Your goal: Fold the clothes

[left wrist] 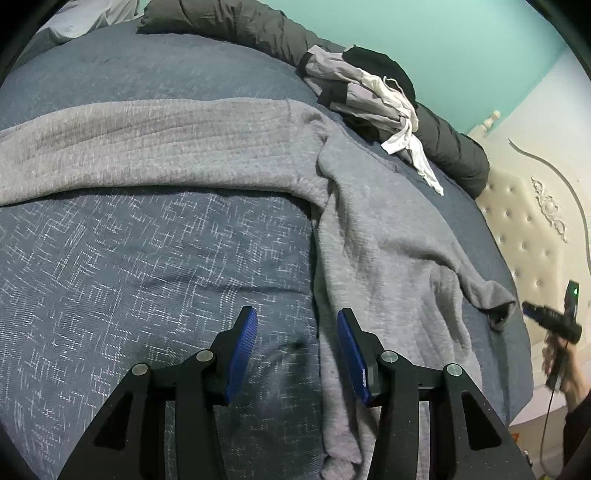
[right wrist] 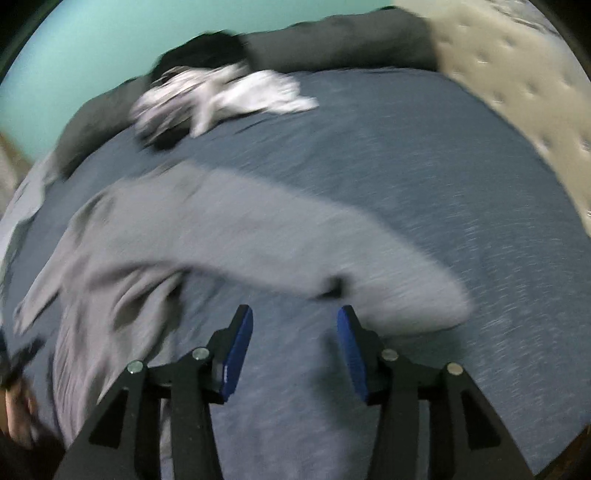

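Observation:
A grey sweatshirt (left wrist: 369, 229) lies spread on the blue bed cover (left wrist: 129, 258), one sleeve stretched to the left and one ending at a cuff on the right. My left gripper (left wrist: 297, 319) is open and empty, hovering over the sweatshirt's left edge. The right gripper (left wrist: 554, 325) shows far right in a hand, past the cuff. In the blurred right wrist view the sweatshirt (right wrist: 221, 240) lies ahead, its sleeve crossing toward the right. My right gripper (right wrist: 295, 317) is open and empty just before that sleeve.
A pile of grey, black and white clothes (left wrist: 369, 96) lies at the far side of the bed, also in the right wrist view (right wrist: 214, 96). A dark rolled duvet (left wrist: 258, 29) lines the teal wall. A cream tufted headboard (left wrist: 524, 229) stands at right.

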